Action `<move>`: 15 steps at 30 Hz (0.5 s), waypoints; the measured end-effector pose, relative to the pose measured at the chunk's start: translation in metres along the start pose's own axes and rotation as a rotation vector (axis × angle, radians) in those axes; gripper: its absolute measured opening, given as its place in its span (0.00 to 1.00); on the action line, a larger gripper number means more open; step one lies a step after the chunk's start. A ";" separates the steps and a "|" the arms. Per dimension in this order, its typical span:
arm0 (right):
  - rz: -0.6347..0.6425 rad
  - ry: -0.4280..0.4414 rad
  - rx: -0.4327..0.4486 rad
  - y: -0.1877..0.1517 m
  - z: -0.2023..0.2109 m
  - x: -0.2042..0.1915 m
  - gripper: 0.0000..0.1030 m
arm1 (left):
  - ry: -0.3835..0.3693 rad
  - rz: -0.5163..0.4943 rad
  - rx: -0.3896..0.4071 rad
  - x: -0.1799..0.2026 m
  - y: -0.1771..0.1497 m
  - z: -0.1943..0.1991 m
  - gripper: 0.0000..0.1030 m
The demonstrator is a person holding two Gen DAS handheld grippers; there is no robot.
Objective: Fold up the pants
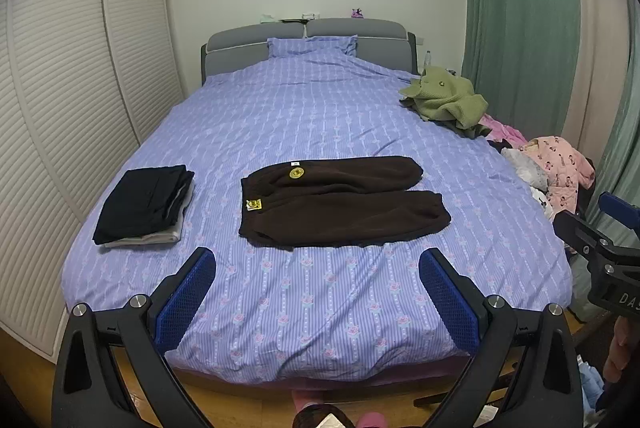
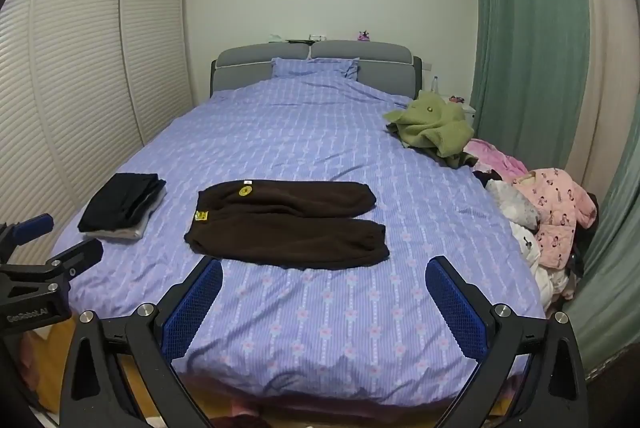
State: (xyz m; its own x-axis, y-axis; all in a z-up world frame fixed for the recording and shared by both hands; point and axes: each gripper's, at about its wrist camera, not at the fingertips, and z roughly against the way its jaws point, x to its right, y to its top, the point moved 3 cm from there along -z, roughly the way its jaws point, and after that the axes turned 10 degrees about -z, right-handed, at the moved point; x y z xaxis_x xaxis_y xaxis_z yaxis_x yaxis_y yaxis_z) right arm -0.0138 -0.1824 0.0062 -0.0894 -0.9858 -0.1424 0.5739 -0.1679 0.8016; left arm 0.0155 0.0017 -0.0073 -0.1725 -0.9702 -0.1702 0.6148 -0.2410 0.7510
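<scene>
Dark brown fleece pants (image 1: 340, 202) lie flat on the purple bed (image 1: 320, 108), waistband to the left, both legs running right, with yellow patches near the waist. They also show in the right wrist view (image 2: 286, 222). My left gripper (image 1: 318, 262) is open and empty, held over the foot of the bed, short of the pants. My right gripper (image 2: 324, 270) is open and empty, just short of the pants' near edge. The right gripper shows at the right edge of the left wrist view (image 1: 600, 228); the left gripper shows at the left edge of the right wrist view (image 2: 48, 248).
A folded stack of dark and grey clothes (image 1: 146, 204) sits at the bed's left. A green garment (image 1: 444, 98) lies at the far right. Pink and white clothes (image 1: 552, 168) pile at the right edge. Louvred wardrobe doors (image 1: 60, 88) stand left, green curtains (image 1: 520, 8) right.
</scene>
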 end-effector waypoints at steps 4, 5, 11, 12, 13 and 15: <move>0.000 0.002 0.001 -0.002 0.000 0.001 1.00 | -0.001 0.001 -0.001 0.000 0.002 0.000 1.00; 0.001 0.002 0.001 -0.002 0.000 0.001 1.00 | -0.002 0.001 -0.001 0.000 0.002 0.001 1.00; 0.002 0.001 -0.001 0.000 0.000 0.002 1.00 | -0.003 0.006 0.003 -0.002 0.005 0.002 1.00; 0.004 0.001 -0.001 -0.001 0.000 0.003 1.00 | -0.004 0.007 0.004 -0.003 0.005 0.003 1.00; 0.006 0.000 -0.002 -0.001 -0.001 0.002 1.00 | -0.003 0.008 0.005 -0.003 0.005 0.003 1.00; 0.006 0.001 -0.005 -0.002 -0.001 0.002 1.00 | 0.000 0.009 0.005 -0.004 0.005 0.003 1.00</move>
State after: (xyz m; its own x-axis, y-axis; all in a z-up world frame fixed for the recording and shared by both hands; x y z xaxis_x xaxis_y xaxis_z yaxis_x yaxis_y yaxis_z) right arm -0.0142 -0.1838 0.0035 -0.0857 -0.9867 -0.1382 0.5785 -0.1621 0.7994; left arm 0.0167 0.0040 -0.0007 -0.1670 -0.9724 -0.1628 0.6123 -0.2317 0.7559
